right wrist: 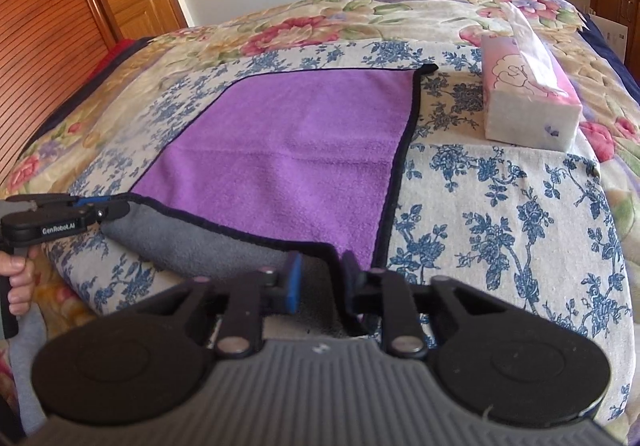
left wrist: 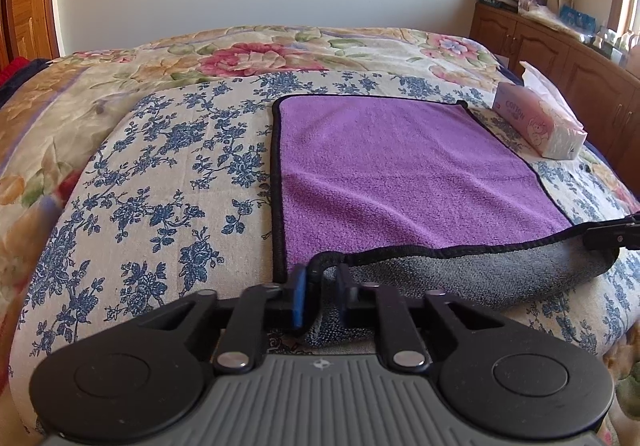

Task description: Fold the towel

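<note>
The towel (left wrist: 400, 165) lay flat on the bed (left wrist: 160, 173), stretching away from both grippers. The left gripper (left wrist: 320, 282) and right gripper (right wrist: 320, 278) each pinched a near corner, gray underside lifted, far edge straight ahead.

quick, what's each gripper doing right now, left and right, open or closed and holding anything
Left gripper: closed on the towel's near-left corner, lifted so the grey underside shows.
Right gripper: closed on the near-right corner of the same towel.
</note>
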The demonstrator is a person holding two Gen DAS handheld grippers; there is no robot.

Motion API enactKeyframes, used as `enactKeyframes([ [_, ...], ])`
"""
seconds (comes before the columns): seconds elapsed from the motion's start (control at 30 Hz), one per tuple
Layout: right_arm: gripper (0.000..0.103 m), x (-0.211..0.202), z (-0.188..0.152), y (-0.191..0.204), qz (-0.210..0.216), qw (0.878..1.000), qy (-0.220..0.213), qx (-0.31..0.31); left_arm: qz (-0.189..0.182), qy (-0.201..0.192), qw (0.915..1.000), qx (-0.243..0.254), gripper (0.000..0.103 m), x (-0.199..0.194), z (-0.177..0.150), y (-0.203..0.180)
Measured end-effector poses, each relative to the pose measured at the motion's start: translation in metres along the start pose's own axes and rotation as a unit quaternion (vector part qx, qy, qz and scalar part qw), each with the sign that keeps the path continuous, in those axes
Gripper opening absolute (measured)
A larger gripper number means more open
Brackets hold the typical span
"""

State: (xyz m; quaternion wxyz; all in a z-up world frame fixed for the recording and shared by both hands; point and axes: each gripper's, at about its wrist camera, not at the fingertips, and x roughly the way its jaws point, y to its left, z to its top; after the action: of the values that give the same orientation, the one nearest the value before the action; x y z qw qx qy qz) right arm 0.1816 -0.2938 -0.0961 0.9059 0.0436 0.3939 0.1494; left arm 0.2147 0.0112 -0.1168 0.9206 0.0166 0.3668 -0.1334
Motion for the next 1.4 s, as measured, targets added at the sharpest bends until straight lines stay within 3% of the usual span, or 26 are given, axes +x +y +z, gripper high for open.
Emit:
enactKeyframes([
  [0.07,0.009,0.000,0.000,0.001,-0.002,1.000,0.000,-0.003,-0.003,0.000,1.0000,0.000,0.007,0.000,0.000,0.000],
  [0.33,0.004,-0.003,0.001,0.001,-0.004,1.000,-0.010,-0.010,-0.004,-0.009,0.9999,0.001,0.006,-0.004,0.002,-0.002],
  [1.4,0.004,-0.026,0.017,0.010,-0.009,0.994,-0.104,-0.039,-0.018,-0.075,0.9969,-0.014,0.005,-0.033,0.025,-0.004],
])
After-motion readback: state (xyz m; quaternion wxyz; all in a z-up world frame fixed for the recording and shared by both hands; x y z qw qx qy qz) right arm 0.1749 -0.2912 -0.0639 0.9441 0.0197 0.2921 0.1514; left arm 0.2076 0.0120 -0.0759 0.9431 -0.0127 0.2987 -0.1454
